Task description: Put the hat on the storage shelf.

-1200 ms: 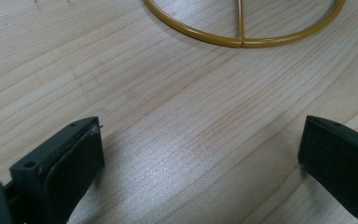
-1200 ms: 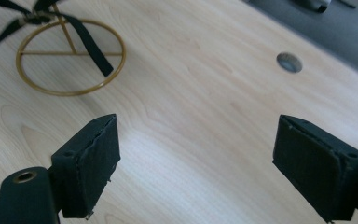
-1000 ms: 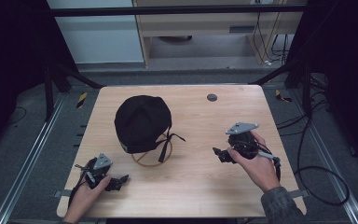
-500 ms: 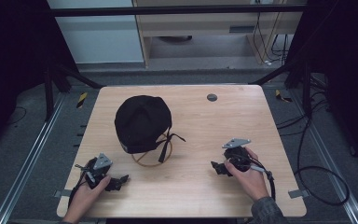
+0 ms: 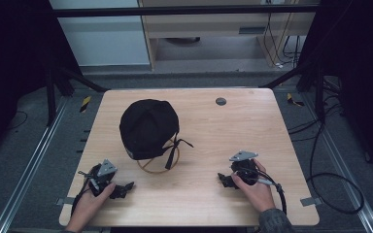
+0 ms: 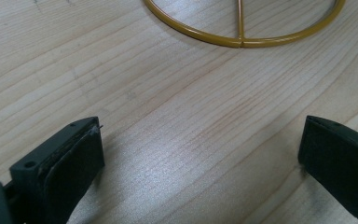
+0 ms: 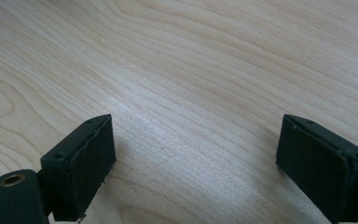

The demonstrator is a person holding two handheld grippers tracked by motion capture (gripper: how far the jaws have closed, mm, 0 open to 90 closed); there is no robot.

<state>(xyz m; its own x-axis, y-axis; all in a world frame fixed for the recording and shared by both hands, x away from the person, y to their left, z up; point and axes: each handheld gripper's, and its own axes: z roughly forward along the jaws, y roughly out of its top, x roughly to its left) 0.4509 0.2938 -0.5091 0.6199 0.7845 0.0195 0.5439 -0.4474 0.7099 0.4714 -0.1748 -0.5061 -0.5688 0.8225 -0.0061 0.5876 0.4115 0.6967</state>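
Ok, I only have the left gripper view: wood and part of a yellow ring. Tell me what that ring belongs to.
Observer: The ring looks like the foot of a wire stand, and a black cap sits over it.
Operator: Now give me the right gripper.
Observer: The right gripper is low over bare table, right of the cap. Its jaws have just been opening, with nothing between them.
Operator: Tell me where my own gripper is from the cap.
Observer: The left gripper is near the front edge, apart from the cap, open and aimed towards the ring.
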